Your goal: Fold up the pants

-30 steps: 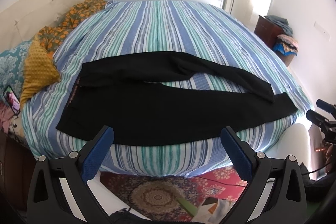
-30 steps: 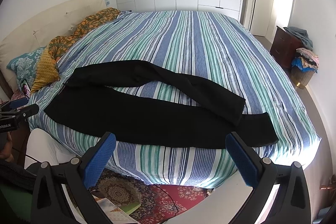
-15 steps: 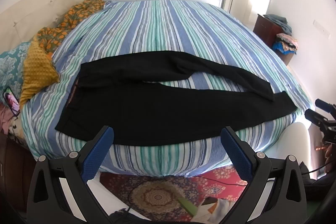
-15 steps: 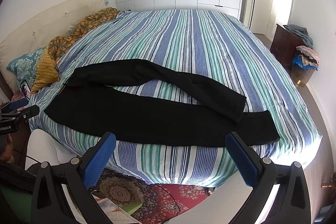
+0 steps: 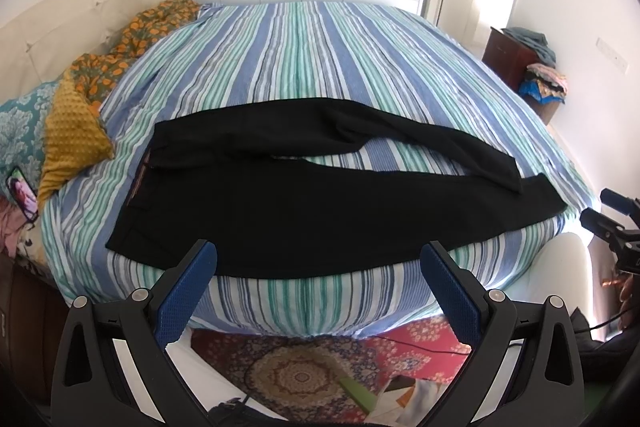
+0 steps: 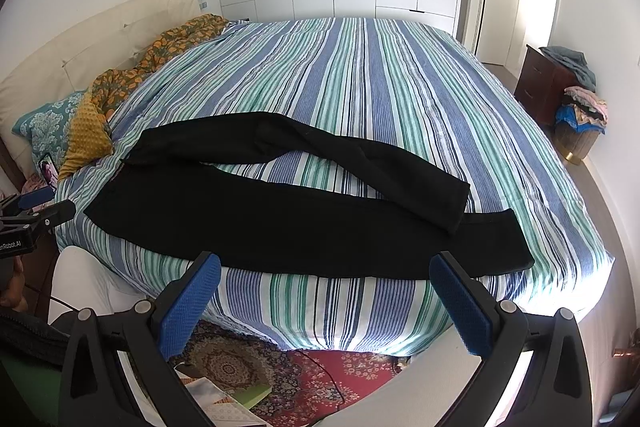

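Black pants (image 5: 304, 211) lie spread along the near edge of the striped bed (image 5: 304, 47), waistband at the left, both legs running right. The far leg crosses the near leg's cuff at the right end (image 6: 456, 203). My left gripper (image 5: 318, 259) hangs open in front of the bed, below the pants' near edge, holding nothing. My right gripper (image 6: 324, 275) is also open and empty, level with the bed's front edge. In the right wrist view the pants (image 6: 280, 223) reach almost to the bed's right corner.
Orange and mustard bedding (image 5: 76, 131) and a teal pillow (image 6: 44, 127) are piled at the headboard on the left. A phone (image 5: 20, 191) lies there too. A patterned rug (image 5: 304, 375) covers the floor below. A dark nightstand (image 6: 548, 87) with clothes stands at the right wall.
Both views have shifted only slightly; the grippers drifted a little toward the bed. The pants lie as before and both grippers remain open.
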The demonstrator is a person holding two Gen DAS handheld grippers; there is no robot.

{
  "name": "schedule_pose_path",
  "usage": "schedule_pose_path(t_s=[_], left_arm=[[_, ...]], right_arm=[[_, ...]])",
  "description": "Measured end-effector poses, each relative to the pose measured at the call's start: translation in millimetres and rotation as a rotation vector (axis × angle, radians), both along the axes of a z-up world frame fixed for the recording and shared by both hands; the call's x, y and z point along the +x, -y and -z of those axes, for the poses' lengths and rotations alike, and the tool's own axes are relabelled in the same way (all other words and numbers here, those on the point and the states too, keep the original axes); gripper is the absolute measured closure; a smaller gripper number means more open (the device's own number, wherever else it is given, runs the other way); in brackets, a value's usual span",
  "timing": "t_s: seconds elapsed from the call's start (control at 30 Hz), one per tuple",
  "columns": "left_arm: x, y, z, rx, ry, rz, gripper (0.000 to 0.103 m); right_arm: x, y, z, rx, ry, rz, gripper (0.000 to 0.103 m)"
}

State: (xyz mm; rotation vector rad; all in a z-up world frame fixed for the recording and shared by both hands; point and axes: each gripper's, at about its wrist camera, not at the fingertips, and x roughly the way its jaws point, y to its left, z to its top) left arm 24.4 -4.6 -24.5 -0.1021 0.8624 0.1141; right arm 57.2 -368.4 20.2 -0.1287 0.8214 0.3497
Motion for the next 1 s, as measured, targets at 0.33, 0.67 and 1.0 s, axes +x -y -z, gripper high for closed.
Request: schedule_pose_path(t_s=[0.33,0.67,1.0], left_arm=[[0.0,0.3,0.1,0.001,0.0,0.0,0.001],[0.1,1.0,0.9,0.001,-0.001,0.0,0.001],[-0.8,-2.4,0.0,0.002,-0.002,0.002,0.001]], right_arm=[[-2.7,-1.6,-0.3,0.002,0.0,0.002,0.0],[-3.2,-1.7,0.1,0.003,-0.002,-0.001,0.0],[-3.8,-2.5,0.9,0.005,-0.006,0.0,0.0]])
